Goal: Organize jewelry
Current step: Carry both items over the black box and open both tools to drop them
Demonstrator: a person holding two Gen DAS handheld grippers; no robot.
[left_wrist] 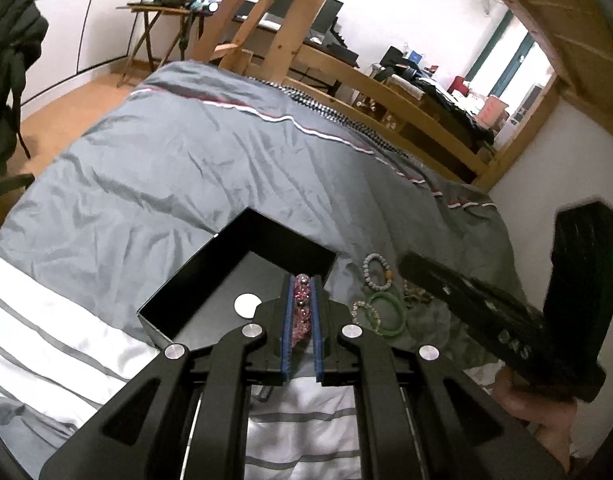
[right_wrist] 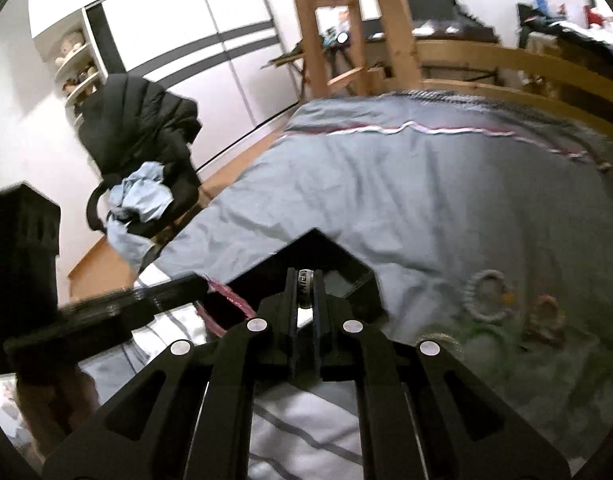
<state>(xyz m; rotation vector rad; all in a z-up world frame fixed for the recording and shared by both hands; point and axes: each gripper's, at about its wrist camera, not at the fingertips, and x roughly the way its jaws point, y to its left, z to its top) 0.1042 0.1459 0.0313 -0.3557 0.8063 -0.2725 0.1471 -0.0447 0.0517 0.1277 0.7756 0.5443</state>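
Note:
My left gripper (left_wrist: 300, 282) is shut on a pink beaded bracelet (left_wrist: 300, 312), held over the near corner of an open black box (left_wrist: 210, 276) that lies on the bed. A small silver ring with dark lettering (right_wrist: 305, 283) is clamped between the pads of my right gripper (right_wrist: 305, 275), above the box's (right_wrist: 338, 258) corner. In the right wrist view the left gripper (right_wrist: 202, 286) comes in from the left with the pink bracelet (right_wrist: 230, 300) hanging from it. Loose on the cover lie a pale bead bracelet (left_wrist: 376, 272), a green bangle (left_wrist: 386, 314) and brown beads (left_wrist: 418, 296).
A grey bed cover (left_wrist: 226, 168) with white stripes fills the middle. Behind it stand a wooden bed rail (left_wrist: 386, 92) and ladder posts (right_wrist: 390, 28). A chair with a black jacket (right_wrist: 142, 132) stands left of the bed. A white round sticker (left_wrist: 246, 305) lies in the box.

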